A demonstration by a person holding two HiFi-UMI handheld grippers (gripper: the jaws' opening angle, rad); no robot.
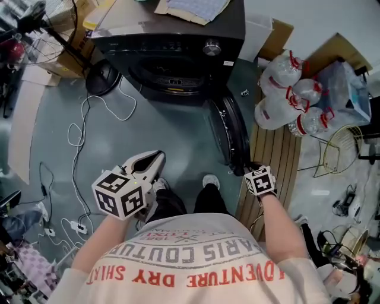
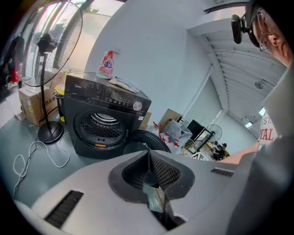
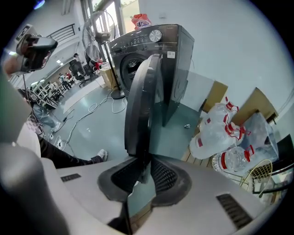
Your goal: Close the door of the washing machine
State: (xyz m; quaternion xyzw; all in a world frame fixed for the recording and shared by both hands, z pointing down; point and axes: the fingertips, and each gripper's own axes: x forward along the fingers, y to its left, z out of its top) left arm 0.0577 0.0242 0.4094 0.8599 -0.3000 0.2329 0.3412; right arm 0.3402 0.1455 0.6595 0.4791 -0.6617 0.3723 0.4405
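The right gripper [image 3: 146,173] is clamped on the free edge of the door [image 3: 140,105], which stands swung wide open from the washing machine [image 3: 158,50]. In the right gripper view the dark rim runs straight down between the pads, which seem to press it from both sides, though the contact itself is in shadow. In the head view the right gripper [image 1: 244,170] sits at the near end of the door [image 1: 230,127], with the drum opening well ahead of it and to its left. Just to its right lies a slatted wooden pallet [image 1: 279,157], and beyond that a cluster of large water bottles [image 1: 285,92].

The left gripper [image 2: 149,157] holds nothing; its jaws are together, their tips meeting. It hangs over bare floor, well apart from the door and from the right gripper [image 1: 244,170]. In the head view the left gripper [image 1: 156,159] points toward the washing machine [image 1: 178,41]. A white cable [image 1: 83,127] trails across the floor to its left, and a standing fan [image 2: 46,69] rises ahead of it, left of the machine. A piece of cloth [image 1: 193,9] lies on the machine's top.
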